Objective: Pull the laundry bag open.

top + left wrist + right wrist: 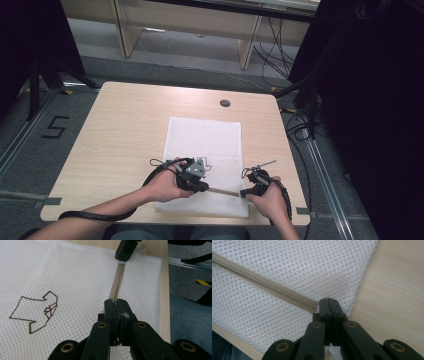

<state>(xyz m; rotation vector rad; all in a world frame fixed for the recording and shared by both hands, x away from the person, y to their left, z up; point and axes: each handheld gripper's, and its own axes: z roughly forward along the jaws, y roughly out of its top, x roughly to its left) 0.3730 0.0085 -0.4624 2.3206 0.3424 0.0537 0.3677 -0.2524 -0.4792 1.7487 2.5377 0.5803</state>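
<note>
A white mesh bag [205,142] lies flat on the wooden table [125,130], with a beige zipper [223,191] running along its near edge. My left gripper [201,186] is shut on the zipper [117,282], its jaws pressed together over the track [116,302]. My right gripper [244,192] is shut at the zipper's other end [313,305], where the bag [287,267] meets its corner. In the left gripper view the right gripper [125,250] sits at the far end of the zipper line. What lies between each pair of jaws is hidden.
A brown shirt-shaped outline [35,312] is printed on the mesh left of the zipper. A round cable hole [225,103] sits near the table's far edge. The table's near edge [165,302] runs close beside the bag, with the person's lap [190,315] beyond it.
</note>
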